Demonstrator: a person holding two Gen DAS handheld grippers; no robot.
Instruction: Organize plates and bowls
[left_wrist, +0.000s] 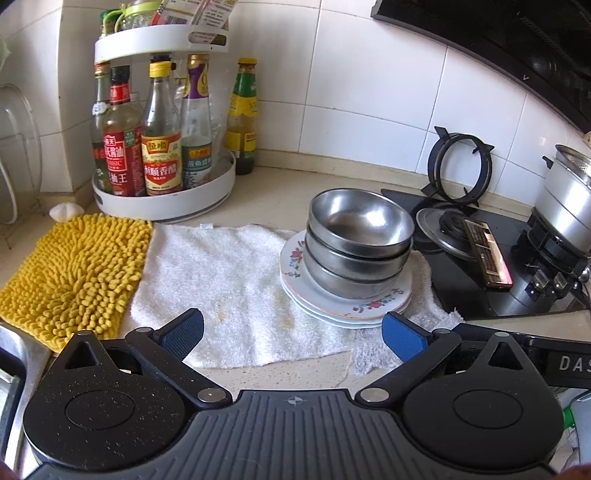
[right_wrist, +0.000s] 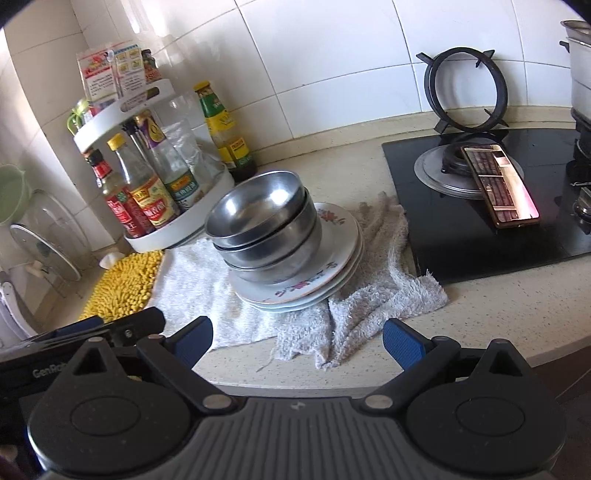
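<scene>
L gripper (left_wrist: 293, 334): blue pads spread wide, nothing between them, hovering over white towel (left_wrist: 229, 288). R gripper (right_wrist: 297, 341): pads likewise apart, empty, above towel's rumpled edge near counter (right_wrist: 498, 299) front. Steel bowls (left_wrist: 358, 243), three nested, sit on stack of floral plates (left_wrist: 347, 301) on towel, just ahead of both. Yellow mat (left_wrist: 77, 273) to left, sauce-bottle rack (left_wrist: 162, 199) behind, black hob (right_wrist: 491, 221) w/ phone (right_wrist: 500, 184) to right.

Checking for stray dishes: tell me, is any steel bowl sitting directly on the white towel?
No, the steel bowls are nested together on the floral plates, which rest on the white towel.
</scene>
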